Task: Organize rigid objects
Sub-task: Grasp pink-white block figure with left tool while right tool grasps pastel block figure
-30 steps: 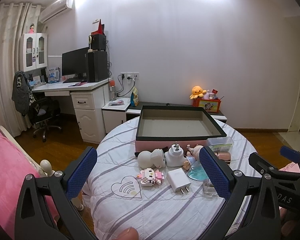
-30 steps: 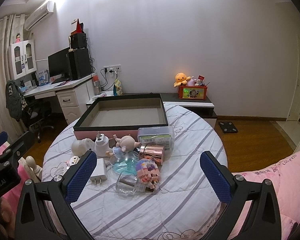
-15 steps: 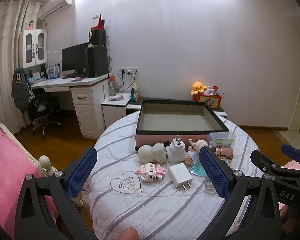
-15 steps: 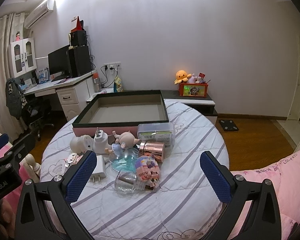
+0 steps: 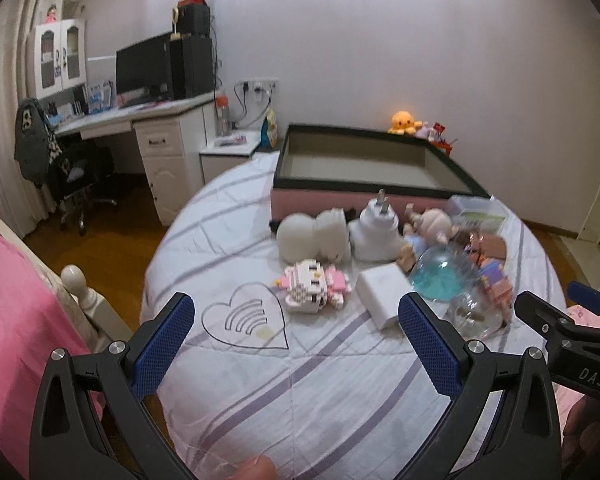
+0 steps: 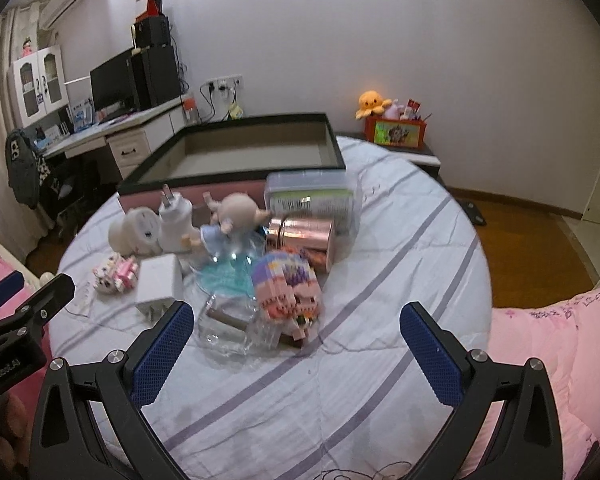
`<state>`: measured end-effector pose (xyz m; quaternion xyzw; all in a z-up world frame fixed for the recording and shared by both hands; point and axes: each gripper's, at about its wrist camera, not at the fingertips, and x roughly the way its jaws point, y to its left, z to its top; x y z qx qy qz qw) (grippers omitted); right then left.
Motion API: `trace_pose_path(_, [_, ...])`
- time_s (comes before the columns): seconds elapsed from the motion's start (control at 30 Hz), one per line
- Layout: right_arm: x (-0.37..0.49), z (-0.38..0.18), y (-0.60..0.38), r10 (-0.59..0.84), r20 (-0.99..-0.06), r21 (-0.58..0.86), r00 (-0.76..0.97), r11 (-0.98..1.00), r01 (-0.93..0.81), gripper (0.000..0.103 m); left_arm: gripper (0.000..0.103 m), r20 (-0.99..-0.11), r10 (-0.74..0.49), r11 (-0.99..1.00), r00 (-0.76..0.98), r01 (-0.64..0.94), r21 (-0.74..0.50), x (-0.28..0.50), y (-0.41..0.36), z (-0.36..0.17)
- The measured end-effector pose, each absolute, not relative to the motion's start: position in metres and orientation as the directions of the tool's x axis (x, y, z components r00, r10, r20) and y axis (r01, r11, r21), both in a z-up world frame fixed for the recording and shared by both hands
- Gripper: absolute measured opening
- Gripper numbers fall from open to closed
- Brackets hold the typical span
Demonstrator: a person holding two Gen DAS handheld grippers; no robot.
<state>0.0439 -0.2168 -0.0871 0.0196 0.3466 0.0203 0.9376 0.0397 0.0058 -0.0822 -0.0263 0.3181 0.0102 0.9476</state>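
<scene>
Several small objects lie clustered on a round table with a striped cloth (image 5: 300, 380). In the left wrist view I see a pink brick cat figure (image 5: 312, 286), a white charger (image 5: 384, 294), a white plug adapter (image 5: 378, 232), a white round toy (image 5: 314, 238), a doll (image 5: 432, 228) and a blue-based globe (image 5: 440, 276). The right wrist view adds a pastel brick figure (image 6: 286, 286), a copper cup (image 6: 304, 238), a clear lidded box (image 6: 310, 196) and a clear case (image 6: 228, 328). An open, empty pink box with a black rim (image 5: 312, 194) (image 6: 228, 194) stands behind them. My left gripper (image 5: 296, 332) and right gripper (image 6: 296, 334) are open and empty, above the table's near side.
A desk with a monitor (image 5: 144, 68) and an office chair (image 5: 80, 176) stand at the left. A low cabinet with an orange plush (image 6: 374, 102) is against the far wall. Pink bedding (image 6: 560, 340) lies at the right, and a pink bed edge (image 5: 12, 320) at the left.
Both grippers have moved forward and down toward the table; the objects appear larger and closer. Both stay open and empty.
</scene>
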Motion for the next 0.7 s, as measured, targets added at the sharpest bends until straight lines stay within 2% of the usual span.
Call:
trace_pose_path(0.47, [0.075, -0.113, -0.234, 0.106, -0.684, 0.128, 0.722, 0.991, -0.024, 0.103, 0.103, -0.705, -0.031, 0.998, 0.708, -0.02, -0.064, 0.095, 0.013, -0.123])
trace_pose_path(0.6, [0.09, -0.118, -0.237, 0.156, -0.687, 0.175, 0.709, 0.983, -0.047, 0.096, 0.103, -0.735, -0.048, 0.997, 0.676, -0.014, -0.078, 0.113, 0.013, -0.131])
trace_pose_path(0.67, [0.095, -0.12, -0.238, 0.179, -0.687, 0.192, 0.704, 0.979, -0.063, 0.091, 0.102, -0.749, -0.061, 0.995, 0.659, -0.018, -0.097, 0.12, 0.014, -0.135])
trace_pose_path(0.7, [0.099, -0.121, -0.239, 0.197, -0.688, 0.207, 0.699, 0.976, -0.072, 0.083, 0.102, -0.749, -0.065, 0.995, 0.659, -0.017, -0.102, 0.122, 0.015, -0.134])
